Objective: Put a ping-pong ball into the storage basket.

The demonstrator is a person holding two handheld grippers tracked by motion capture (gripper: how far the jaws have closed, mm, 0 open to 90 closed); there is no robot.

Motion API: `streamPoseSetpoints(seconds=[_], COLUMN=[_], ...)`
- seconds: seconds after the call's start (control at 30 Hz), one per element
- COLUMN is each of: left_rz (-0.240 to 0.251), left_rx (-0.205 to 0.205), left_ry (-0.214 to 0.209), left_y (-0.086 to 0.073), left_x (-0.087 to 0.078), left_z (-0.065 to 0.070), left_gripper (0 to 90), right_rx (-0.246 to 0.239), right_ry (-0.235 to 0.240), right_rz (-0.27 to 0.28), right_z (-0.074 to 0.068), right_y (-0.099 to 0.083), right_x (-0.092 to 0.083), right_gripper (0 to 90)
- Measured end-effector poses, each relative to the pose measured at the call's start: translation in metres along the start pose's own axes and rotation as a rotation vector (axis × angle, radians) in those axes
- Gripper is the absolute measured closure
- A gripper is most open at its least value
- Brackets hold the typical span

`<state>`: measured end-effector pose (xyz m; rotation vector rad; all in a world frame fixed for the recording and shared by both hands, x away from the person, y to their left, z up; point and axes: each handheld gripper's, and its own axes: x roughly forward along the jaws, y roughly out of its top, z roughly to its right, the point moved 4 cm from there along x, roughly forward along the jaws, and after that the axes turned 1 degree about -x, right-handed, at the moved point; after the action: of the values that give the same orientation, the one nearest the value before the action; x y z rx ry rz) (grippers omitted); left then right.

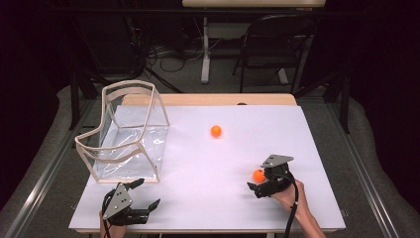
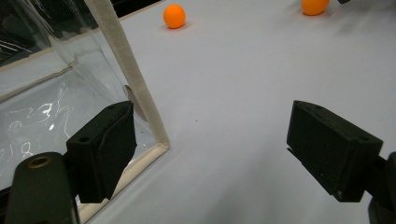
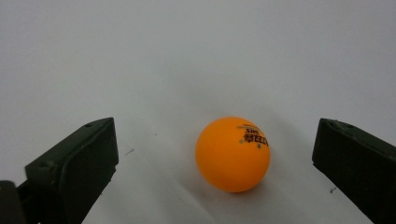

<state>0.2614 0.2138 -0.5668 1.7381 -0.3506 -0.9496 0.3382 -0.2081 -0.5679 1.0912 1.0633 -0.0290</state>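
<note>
From above, a white table [image 1: 208, 163] carries a clear plastic bag with a cream fabric trim [image 1: 126, 131], standing open at the far left, and two orange table-tennis balls. One ball [image 1: 216, 131] lies alone near the middle, toward the far side. The other ball [image 1: 258, 175] sits at the near right, just beyond the right gripper [image 1: 262, 184], whose jaws look spread around its near side. The left gripper [image 1: 143, 196] hovers at the near left edge, jaws spread wide and holding nothing, just near of the bag's bottom corner. The right hand is plainly the closer to either ball.

Along the left gripper [image 2: 205, 154], both black jaws stand far apart over bare table. The bag's trimmed corner post [image 2: 126, 70] rises just beyond the left jaw, which overlaps the clear wall; whether they touch cannot be told. The middle ball [image 2: 174, 16] and the near-right ball [image 2: 315, 5] lie well off at the top of the view.

Along the right gripper [image 3: 215, 158], the printed orange ball [image 3: 232, 154] rests on the table squarely between the spread jaws, clear of both, a little nearer the right-hand one. Being round, it offers no long axis to line up with. Nothing stands in the way; a straight squeeze would likely trap it, though a ball this light could roll forward out of the gap if one jaw arrives first.
</note>
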Motion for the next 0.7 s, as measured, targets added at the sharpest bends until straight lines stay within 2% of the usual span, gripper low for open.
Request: streamPoseSetpoints(seconds=[0.07,0.1,0.17,0.27,0.7], left_rz=[0.000,0.001,0.002,0.000,0.001], left_rx=[-0.001,-0.001,-0.002,-0.001,-0.002], left_ry=[-0.001,-0.001,-0.001,-0.001,-0.002], left_y=[-0.0001,-0.0001,-0.0001,-0.0003,-0.0003], left_x=[0.0000,0.0001,0.0000,0.0002,-0.0002], left_z=[-0.0001,-0.0002,-0.0003,-0.0006,-0.0010], left_gripper=[16.0,16.0,16.0,16.0,16.0], right_rx=[-0.003,0.003,0.008,0.016,0.031], right_ry=[-0.004,-0.010,-0.011,-0.021,-0.053], right_rz=[0.000,0.001,-0.004,-0.018,-0.047], right_z=[0.0003,0.0003,0.0000,-0.0002,0.0007], right_y=[-0.0003,-0.0008,-0.0015,-0.0027,-0.0053], right_x=[0.0003,0.0013,0.0018,0.0038,0.0052], right_gripper=[3.8,9.8,15.8,20.9,34.4])
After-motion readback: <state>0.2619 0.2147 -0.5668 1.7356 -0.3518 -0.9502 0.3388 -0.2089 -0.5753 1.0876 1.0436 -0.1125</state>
